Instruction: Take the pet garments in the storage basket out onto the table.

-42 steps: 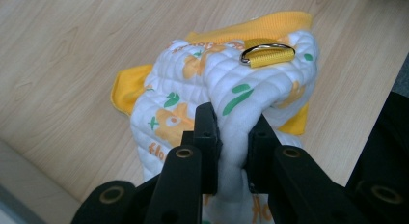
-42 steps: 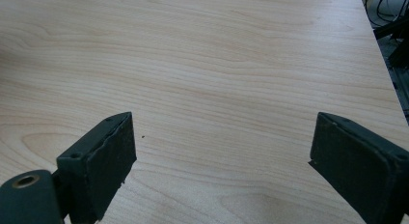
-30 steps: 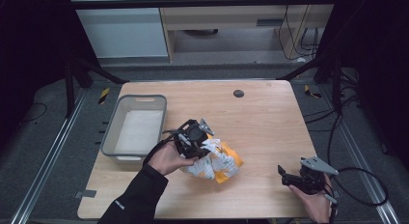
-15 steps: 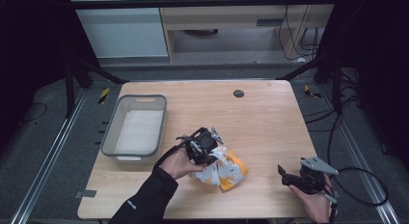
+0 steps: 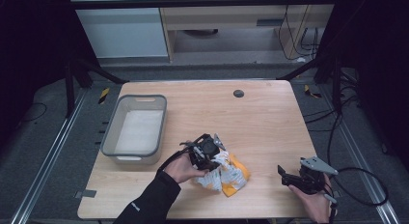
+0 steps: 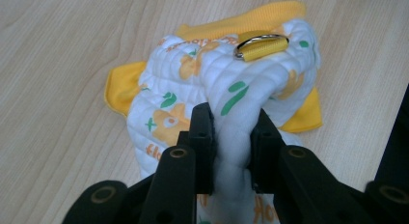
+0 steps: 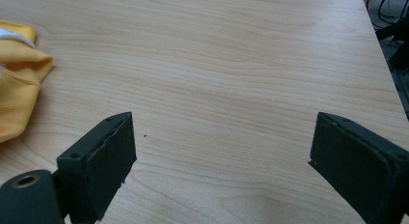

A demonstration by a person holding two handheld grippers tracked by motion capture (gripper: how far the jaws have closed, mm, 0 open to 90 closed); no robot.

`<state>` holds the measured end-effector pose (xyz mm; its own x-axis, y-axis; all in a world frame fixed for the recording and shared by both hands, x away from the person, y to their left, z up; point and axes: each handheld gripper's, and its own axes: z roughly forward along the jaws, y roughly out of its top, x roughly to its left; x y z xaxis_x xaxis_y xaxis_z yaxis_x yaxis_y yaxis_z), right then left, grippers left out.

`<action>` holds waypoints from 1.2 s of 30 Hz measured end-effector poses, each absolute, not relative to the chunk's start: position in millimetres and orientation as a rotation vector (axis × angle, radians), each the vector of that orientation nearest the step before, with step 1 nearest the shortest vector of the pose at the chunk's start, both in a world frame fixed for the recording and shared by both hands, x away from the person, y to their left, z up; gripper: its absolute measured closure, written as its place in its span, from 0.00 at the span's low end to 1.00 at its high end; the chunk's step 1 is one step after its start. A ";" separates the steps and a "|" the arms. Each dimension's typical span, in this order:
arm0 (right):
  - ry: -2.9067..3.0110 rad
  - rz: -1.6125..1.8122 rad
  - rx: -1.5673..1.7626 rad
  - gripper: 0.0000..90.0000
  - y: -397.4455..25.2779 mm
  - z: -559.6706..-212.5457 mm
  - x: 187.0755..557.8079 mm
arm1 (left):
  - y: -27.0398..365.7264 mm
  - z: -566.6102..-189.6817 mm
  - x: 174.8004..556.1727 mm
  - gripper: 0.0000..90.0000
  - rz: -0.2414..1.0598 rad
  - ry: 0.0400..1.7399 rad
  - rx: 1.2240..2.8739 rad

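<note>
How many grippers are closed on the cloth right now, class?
1. The left gripper pinches a fold of the white-and-yellow cloth at the table's near middle. The right gripper is open over bare wood, near the right edge.

A light wooden table (image 5: pixel 270 118) carries everything. A grey rectangular plastic tub (image 5: pixel 136 128) sits on its left side, about midway between the near and far edges. To the right of the tub and nearer, a crumpled white quilted cloth with yellow print and yellow trim (image 5: pixel 226 172) lies on the tabletop close to the near edge. The left gripper (image 5: pixel 206 151) is on the cloth's left part, its jaws pinching a fold of it. The right gripper (image 5: pixel 305 176) is at the near right corner, well apart from the cloth. A small dark round disc (image 5: pixel 238 93) lies near the far edge, right of centre.
</note>
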<state>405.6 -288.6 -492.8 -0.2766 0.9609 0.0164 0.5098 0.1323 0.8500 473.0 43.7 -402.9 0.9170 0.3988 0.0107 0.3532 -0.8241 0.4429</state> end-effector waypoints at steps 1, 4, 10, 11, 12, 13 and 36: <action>1.859 1.050 1.412 0.10 -288.6 -492.8 405.5 | 43.2 -406.3 472.8 0.82 0.142 0.545 2.638; 1.860 1.050 1.415 0.10 -288.6 -493.0 405.6 | 43.2 -411.1 472.6 0.79 0.140 0.554 2.637; 1.863 1.046 1.410 0.10 -288.8 -493.4 405.9 | 44.2 -416.0 472.1 0.72 0.142 0.561 2.633; 1.863 1.046 1.409 0.10 -288.8 -493.4 406.0 | 44.3 -416.5 471.7 0.70 0.146 0.560 2.634; 1.864 1.044 1.409 0.10 -288.8 -493.5 406.0 | 44.4 -416.7 471.3 0.68 0.152 0.560 2.631; 1.864 1.041 1.404 0.10 -288.9 -493.7 406.1 | 44.7 -416.9 470.9 0.66 0.156 0.560 2.625; 1.869 1.031 1.397 0.10 -289.1 -494.3 406.4 | 72.2 -395.4 457.2 0.31 0.232 0.561 2.456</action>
